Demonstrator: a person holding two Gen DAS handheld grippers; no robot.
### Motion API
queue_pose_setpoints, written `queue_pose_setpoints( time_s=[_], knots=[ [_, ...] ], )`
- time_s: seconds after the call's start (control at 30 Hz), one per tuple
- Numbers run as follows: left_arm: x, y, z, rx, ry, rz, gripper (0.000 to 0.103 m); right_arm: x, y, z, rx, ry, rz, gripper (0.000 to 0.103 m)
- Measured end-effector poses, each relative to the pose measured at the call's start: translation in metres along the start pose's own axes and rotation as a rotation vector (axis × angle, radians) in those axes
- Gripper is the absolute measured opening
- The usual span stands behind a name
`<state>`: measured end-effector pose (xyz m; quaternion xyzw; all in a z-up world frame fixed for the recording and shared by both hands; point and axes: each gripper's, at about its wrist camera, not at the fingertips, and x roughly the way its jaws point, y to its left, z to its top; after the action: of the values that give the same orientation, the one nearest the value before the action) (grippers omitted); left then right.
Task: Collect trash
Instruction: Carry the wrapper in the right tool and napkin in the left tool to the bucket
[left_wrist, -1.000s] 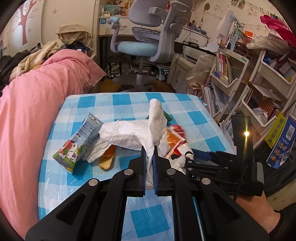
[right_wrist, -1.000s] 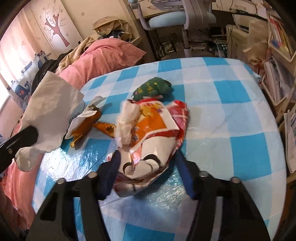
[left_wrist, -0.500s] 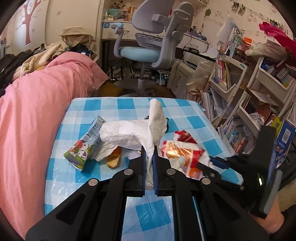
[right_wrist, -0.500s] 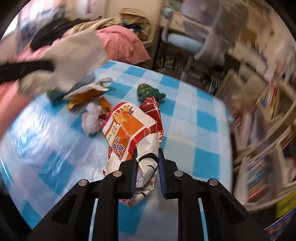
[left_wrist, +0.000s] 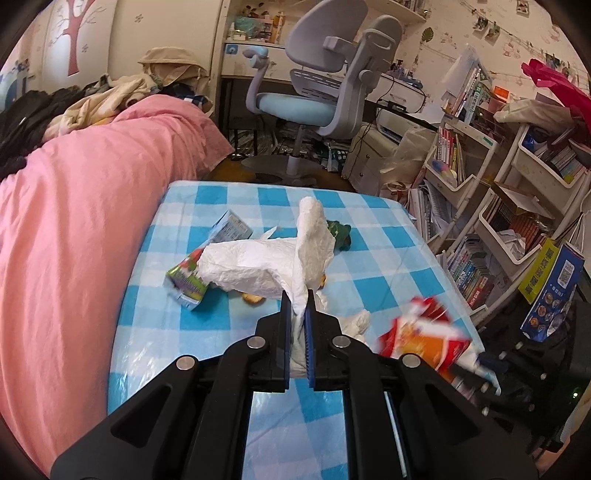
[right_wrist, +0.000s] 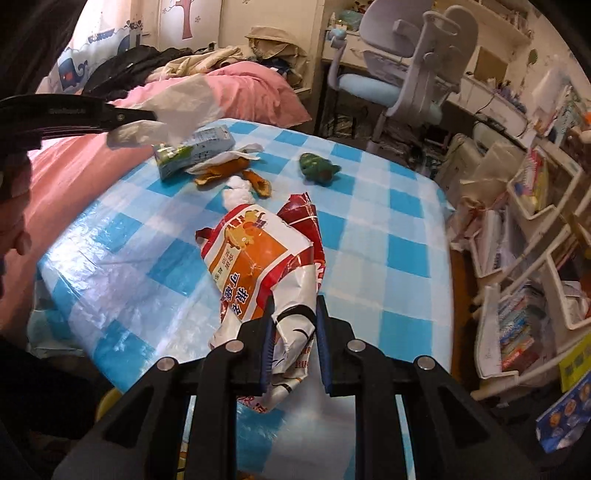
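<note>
The left gripper (left_wrist: 298, 310) is pinched tight on a white tissue (left_wrist: 266, 262) and holds it up over the table (left_wrist: 369, 266). The right gripper (right_wrist: 293, 328) has just been closing its jaws, and a crinkly snack bag (right_wrist: 258, 258) is between them, squeezed at one end. The rest of the bag hangs out over the table.

So two bits of trash are picked up. More is left, I think. A milk box (right_wrist: 192, 149) lies near the far left side of the table. Beside it are some peels (right_wrist: 236, 173) and a small white wad (right_wrist: 238, 192). A green lump (right_wrist: 317, 168) sits on its own, farther right. I see no bin, so I cannot tell where the trash should go.

The table has a shiny cloth with blue and white squares. A bed with a pink blanket (left_wrist: 74, 206) is right next to it on the left. Behind the table is a grey chair (left_wrist: 325, 85) with a blue seat. On the right are white shelves (left_wrist: 517, 206) stuffed with books. The room is messy.
</note>
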<state>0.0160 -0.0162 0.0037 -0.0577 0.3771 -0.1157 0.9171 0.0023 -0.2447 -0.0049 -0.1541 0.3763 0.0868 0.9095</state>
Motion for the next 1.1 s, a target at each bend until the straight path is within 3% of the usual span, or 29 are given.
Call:
queue_pose_setpoints(
  time_s=[0.03, 0.1, 0.33, 0.57, 0.87, 1.1],
  knots=[
    [-0.002, 0.001, -0.003, 0.001, 0.003, 0.003, 0.006, -0.005, 0.005, 0.001, -0.044, -0.025, -0.045, 0.021],
    [-0.005, 0.003, -0.007, 0.006, 0.006, 0.005, 0.006, -0.011, 0.013, 0.003, -0.07, -0.039, -0.028, 0.021],
    [-0.014, 0.005, -0.019, 0.023, 0.017, 0.009, 0.006, 0.004, 0.017, -0.002, 0.074, 0.017, 0.232, 0.021],
    [-0.024, 0.019, -0.023, 0.026, 0.011, 0.046, 0.006, 0.004, 0.04, 0.001, 0.097, 0.006, 0.332, 0.021],
    [-0.035, 0.057, -0.013, -0.074, -0.025, 0.106, 0.006, -0.001, 0.042, 0.003, 0.102, -0.039, 0.378, 0.021],
    [-0.033, 0.056, -0.013, -0.065, -0.016, 0.119, 0.006, -0.007, 0.042, 0.005, 0.1, -0.055, 0.412, 0.021]
  ],
)
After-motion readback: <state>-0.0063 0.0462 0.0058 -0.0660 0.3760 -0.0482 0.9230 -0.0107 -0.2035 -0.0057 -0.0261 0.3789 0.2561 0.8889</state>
